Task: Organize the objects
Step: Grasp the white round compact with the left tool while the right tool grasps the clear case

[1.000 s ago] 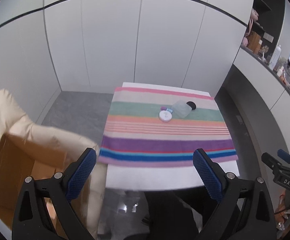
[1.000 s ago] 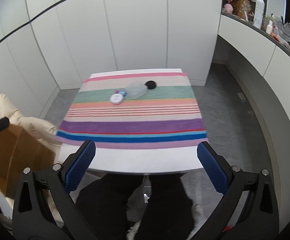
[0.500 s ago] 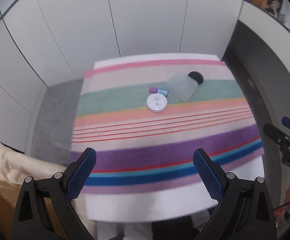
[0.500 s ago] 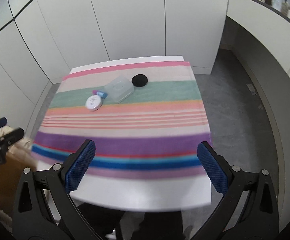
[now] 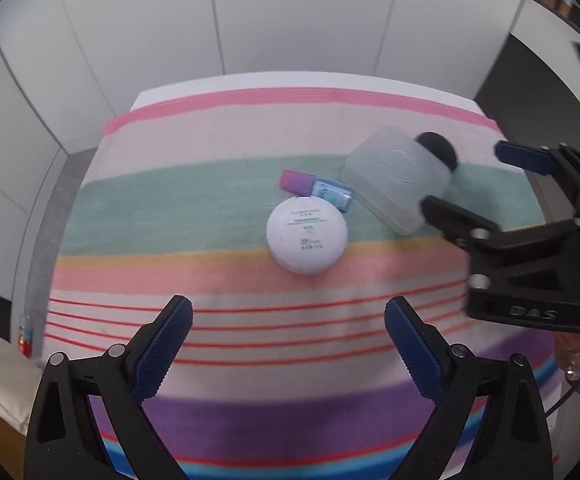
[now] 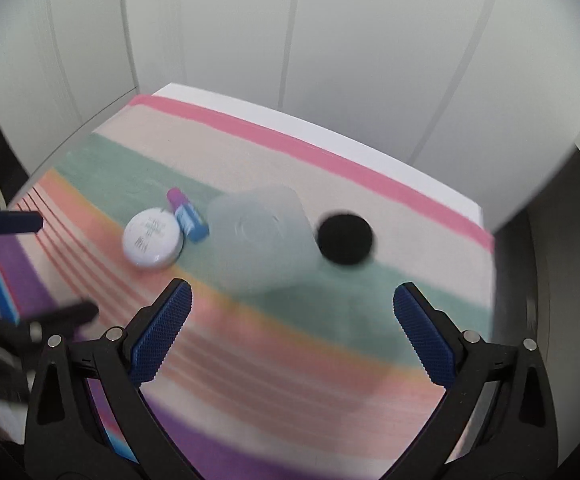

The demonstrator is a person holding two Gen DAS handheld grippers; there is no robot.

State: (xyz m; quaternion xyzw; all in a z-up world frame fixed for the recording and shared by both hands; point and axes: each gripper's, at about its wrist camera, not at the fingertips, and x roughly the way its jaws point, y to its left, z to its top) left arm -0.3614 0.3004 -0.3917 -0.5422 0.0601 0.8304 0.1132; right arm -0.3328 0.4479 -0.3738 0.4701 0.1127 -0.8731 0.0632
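The left gripper (image 5: pixel 288 344) and right gripper (image 6: pixel 290 334) are both hovering with jaws spread wide, holding nothing; the small tube (image 5: pixel 315 191) is lying flat mid-table on the striped cloth (image 5: pixel 170 208), touching the round white compact (image 5: pixel 307 235), its long axis running along the green stripe, purple cap pointing towards the table's left edge; the translucent box (image 5: pixel 397 178) is sitting beside it, with a black disc (image 6: pixel 344 239) at the box's far side.

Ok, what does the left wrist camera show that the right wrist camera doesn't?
Only the left wrist view shows the print on the white round case sharply, and the right gripper from the side. Only the right wrist view shows the black round puff whole, apart from the clear box. Both show the striped cloth, the purple-capped tube and open jaws.
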